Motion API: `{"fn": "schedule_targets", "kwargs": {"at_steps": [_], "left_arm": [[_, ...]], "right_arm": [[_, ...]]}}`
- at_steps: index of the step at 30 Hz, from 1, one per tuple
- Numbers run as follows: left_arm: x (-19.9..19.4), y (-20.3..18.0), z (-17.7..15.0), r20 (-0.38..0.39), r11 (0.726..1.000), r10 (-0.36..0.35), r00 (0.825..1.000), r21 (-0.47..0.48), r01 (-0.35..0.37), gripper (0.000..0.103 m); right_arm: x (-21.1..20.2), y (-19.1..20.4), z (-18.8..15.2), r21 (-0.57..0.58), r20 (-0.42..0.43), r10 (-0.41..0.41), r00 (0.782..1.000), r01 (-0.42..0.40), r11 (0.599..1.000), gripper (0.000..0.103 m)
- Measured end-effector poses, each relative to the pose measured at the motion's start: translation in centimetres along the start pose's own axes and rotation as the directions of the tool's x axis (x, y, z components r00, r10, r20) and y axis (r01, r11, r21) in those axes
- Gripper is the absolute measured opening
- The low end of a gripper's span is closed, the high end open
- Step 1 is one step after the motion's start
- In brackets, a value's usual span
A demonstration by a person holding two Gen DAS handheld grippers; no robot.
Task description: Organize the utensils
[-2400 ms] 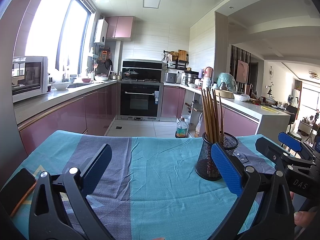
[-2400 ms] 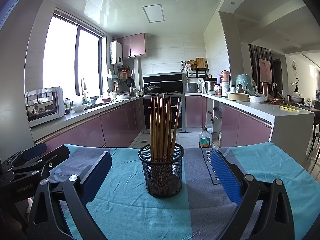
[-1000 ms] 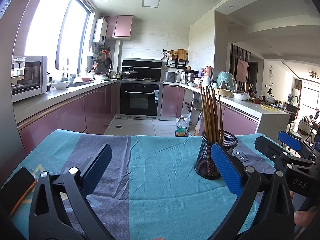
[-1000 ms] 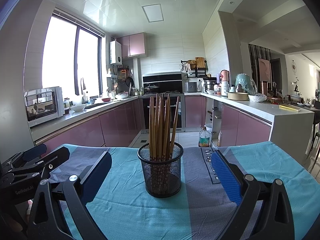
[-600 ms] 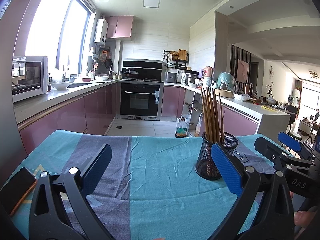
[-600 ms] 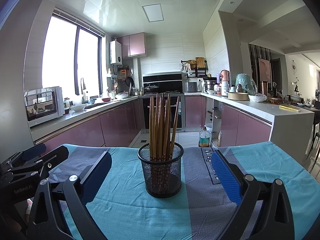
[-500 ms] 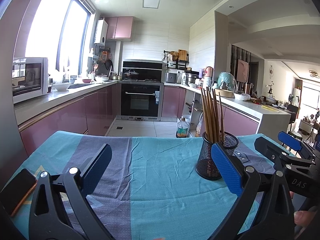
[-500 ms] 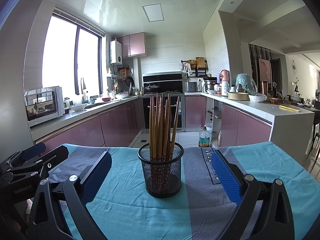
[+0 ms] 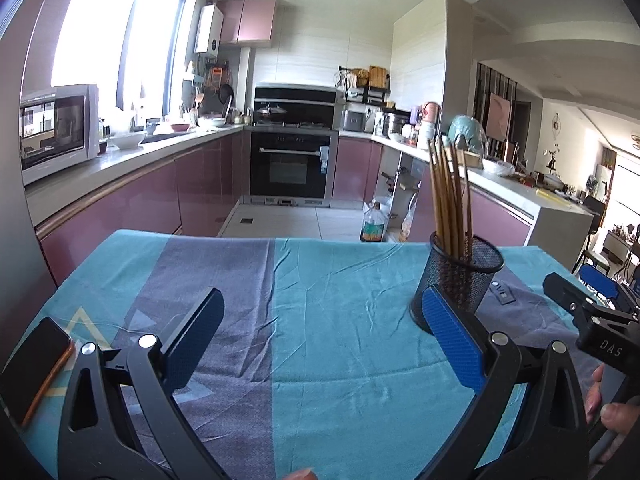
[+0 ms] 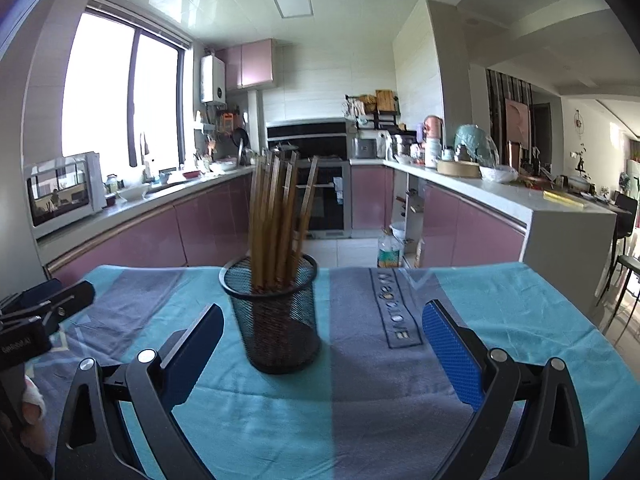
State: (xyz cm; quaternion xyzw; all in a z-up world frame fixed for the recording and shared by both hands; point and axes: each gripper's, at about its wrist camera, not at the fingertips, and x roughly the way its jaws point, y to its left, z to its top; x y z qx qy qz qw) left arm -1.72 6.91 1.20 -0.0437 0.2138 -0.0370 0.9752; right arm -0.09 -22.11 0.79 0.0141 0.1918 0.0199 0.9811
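Observation:
A black mesh holder [image 10: 278,320] stands upright on the blue and grey tablecloth [image 10: 380,400], with several wooden chopsticks [image 10: 276,220] standing in it. In the left wrist view the mesh holder [image 9: 460,280] is at the right, just beyond my right finger pad [image 9: 452,340], and its chopsticks [image 9: 450,196] stand upright. My left gripper [image 9: 320,338] is open and empty above the cloth. My right gripper [image 10: 322,344] is open and empty, with the holder just ahead, left of centre between its fingers. The right gripper also shows in the left wrist view [image 9: 592,312] at the right edge.
A dark phone [image 9: 32,364] lies at the table's left edge. The left gripper shows in the right wrist view [image 10: 36,312] at the far left. Beyond the table are purple kitchen cabinets [image 9: 160,192], an oven [image 9: 292,160] and a white counter [image 10: 520,208].
The right gripper has swung to the right and the holder now sits left of centre in its view. The left gripper has shifted slightly. Both stay open.

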Motion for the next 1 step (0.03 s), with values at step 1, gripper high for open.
{"fn": "schedule_targets", "kwargs": {"at_steps": [1], "left_arm": [[0.71,0.37,-0.08,-0.033,1.0,-0.002,0.999,-0.007,0.001,0.098]], "right_arm": [[0.95,-1.28,-0.23,0.004,-0.047,-0.03,0.998,0.03,1.0,0.096]]}}
